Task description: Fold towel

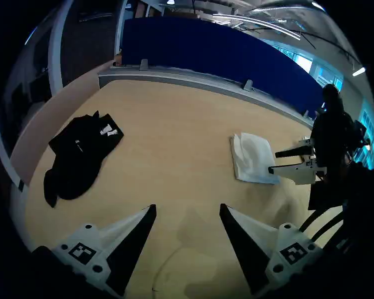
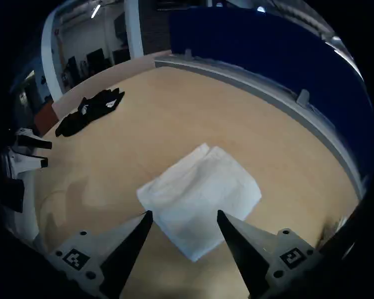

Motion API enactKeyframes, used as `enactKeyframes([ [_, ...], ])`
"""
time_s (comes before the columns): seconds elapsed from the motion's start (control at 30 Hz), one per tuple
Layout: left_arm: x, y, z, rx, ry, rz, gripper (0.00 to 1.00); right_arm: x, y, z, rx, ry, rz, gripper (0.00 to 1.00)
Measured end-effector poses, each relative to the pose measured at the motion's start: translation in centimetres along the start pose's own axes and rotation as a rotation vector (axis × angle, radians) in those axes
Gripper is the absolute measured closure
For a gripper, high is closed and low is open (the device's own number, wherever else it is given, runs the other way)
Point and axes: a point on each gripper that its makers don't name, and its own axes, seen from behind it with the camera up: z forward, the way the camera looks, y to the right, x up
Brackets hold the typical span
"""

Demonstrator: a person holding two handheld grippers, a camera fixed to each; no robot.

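Black and crumpled at the far left of the wooden table (image 1: 187,114): a dark garment (image 1: 82,154), well apart from everything else and no part of the job. Next to the right, at the near side of the table, the left gripper (image 1: 187,206), fingers spread wide, holding nothing, only bare wood between them. Further right, the white towel (image 1: 252,157), lying flat on the table. Looks already folded into a compact rectangle of several layers, edges roughly in line, one far corner a little rounded in the right gripper view. At its near edge, the right gripper (image 2: 184,213), also released, fingertips just at the border of the cloth and gripping none of it; cannot tell whether touching. Along the far side, behind all, a blue partition (image 1: 212,50).

By judgement, most of the folding done: no loose flap, no spread-out half. Left to do, perhaps one more fold in half, or only smoothing the top layer and squaring the corners. Needs both tools at the towel for another fold, with the left one well apart from it now.
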Motion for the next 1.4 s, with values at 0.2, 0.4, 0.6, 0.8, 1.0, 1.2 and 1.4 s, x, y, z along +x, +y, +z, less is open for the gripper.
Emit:
enactKeyframes([
  [0.2,0.1,0.1,-0.1,0.002,0.002,-0.002,0.06,-2.3,1.0,-0.8,-0.043,-0.022,0.039,0.00],
  [0.4,0.0,0.3,0.0,0.001,0.001,-0.001,0.06,-3.7,1.1,-0.9,-0.051,-0.039,0.052,0.00],
  [0.6,-0.1,0.3,0.0,0.002,-0.001,-0.001,0.06,-4.6,1.3,-0.8,-0.059,-0.058,0.051,0.00],
  [0.8,0.0,0.2,0.1,0.001,-0.001,-0.008,0.06,-6.3,1.2,-0.5,-0.061,-0.090,0.063,0.07],
  [1.0,0.1,0.2,0.3,0.000,-0.002,-0.009,0.06,-7.1,1.1,-0.3,-0.049,-0.109,0.088,0.32],
  [1.2,0.1,0.4,0.4,-0.003,-0.002,-0.004,0.06,-7.7,0.6,-0.1,-0.024,-0.125,0.101,0.57],
  [1.4,0.1,0.4,0.4,-0.005,-0.005,-0.005,0.06,-7.6,0.8,-0.1,-0.029,-0.118,0.123,0.75],
])
